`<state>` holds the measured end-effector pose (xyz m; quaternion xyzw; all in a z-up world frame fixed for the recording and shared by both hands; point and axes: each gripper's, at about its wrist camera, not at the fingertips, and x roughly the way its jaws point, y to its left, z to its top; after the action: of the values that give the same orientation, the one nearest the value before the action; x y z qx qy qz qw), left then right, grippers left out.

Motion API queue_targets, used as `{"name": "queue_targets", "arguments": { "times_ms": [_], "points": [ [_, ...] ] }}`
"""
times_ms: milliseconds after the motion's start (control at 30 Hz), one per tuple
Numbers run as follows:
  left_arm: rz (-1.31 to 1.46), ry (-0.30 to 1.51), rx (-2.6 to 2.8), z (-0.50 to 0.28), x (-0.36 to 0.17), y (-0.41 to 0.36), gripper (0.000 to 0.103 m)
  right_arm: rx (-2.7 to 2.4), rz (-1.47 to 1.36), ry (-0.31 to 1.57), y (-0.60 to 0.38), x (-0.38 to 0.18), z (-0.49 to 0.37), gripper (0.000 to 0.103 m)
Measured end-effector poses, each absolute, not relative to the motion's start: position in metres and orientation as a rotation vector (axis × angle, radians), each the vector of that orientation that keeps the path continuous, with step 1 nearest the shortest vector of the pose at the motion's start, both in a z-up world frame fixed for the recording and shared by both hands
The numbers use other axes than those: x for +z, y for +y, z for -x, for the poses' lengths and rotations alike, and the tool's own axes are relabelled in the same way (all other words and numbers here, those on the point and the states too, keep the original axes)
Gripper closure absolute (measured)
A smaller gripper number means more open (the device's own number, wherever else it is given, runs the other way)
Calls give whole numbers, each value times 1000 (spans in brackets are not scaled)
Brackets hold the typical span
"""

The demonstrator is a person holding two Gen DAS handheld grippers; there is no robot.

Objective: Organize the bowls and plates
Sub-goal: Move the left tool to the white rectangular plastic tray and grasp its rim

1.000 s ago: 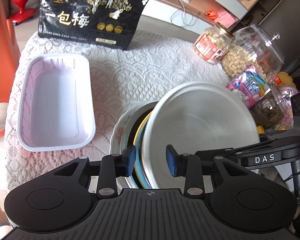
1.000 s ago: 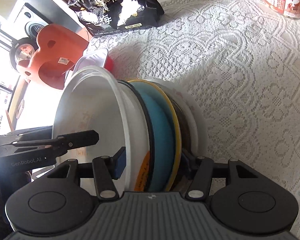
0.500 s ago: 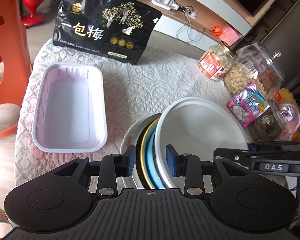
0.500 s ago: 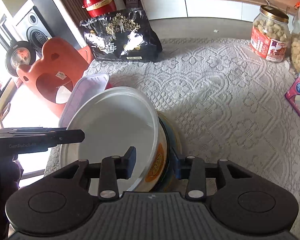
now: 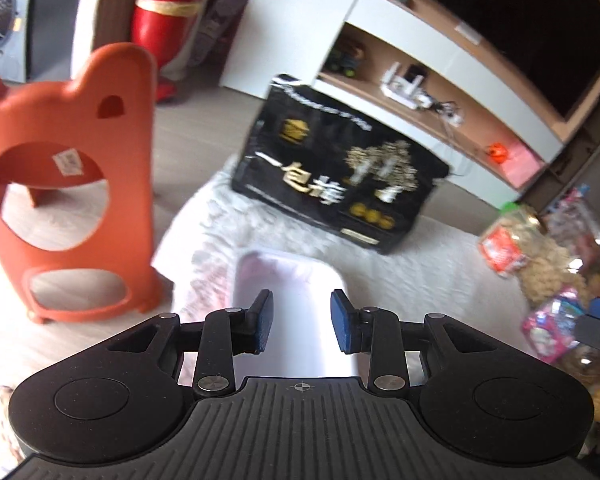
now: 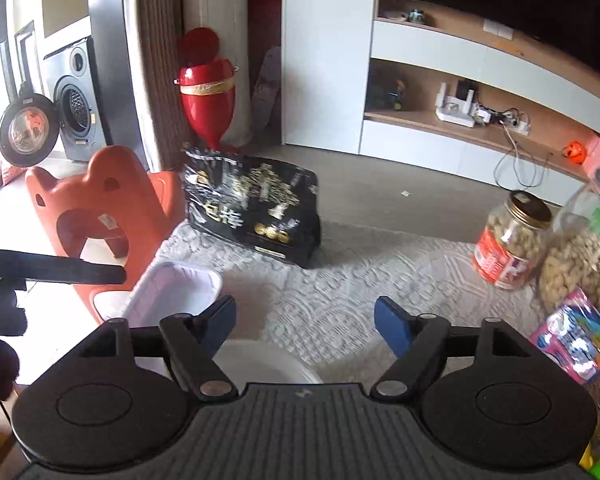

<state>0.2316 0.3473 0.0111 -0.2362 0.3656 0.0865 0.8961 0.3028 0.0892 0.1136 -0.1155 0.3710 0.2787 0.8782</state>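
at the bottom centre of the right wrist view, just under the right gripper, the curved white rim of a bowl peeks out above the gripper body; its jaws are opening wide with nothing between them, only the lace-covered worktop showing in the gap. the rest of the stacked dishes cannot be seen in either view. the bowl lies below and slightly left of the right jaws, so this hand looks the nearer one for the next pick. the left gripper points at the white rectangular tray, whose long axis runs up the frame, away from the jaws; those jaws stand partly apart and empty, with the tray floor seen between them. in the right view the tray sits at lower left, just beside the bowl rim, with the left gripper's arm reaching in from the left edge above it.
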Motion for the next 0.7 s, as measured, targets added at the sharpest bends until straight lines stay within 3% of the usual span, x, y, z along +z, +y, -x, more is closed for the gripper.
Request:
{"name": "queue_targets", "arguments": {
  "times_ms": [100,200,433,600,667,700],
  "points": [
    [566,838,184,-241,-18,373,69,599,243,931,145,96,-325,24],
    [629,922,166,-246,-41,388,69,525,265,1046,192,67,-347,39],
    [594,960,213,-260,-49,389,69,333,168,1276,240,-4,-387,45],
    [559,1027,223,-278,-61,387,69,280,214,1306,259,-31,-392,45],
    [562,1063,200,-282,-69,385,69,292,206,1337,260,-40,-393,55],
    [566,1081,187,-284,-73,384,69,304,205,1350,260,-43,-393,69]
  ]
}}
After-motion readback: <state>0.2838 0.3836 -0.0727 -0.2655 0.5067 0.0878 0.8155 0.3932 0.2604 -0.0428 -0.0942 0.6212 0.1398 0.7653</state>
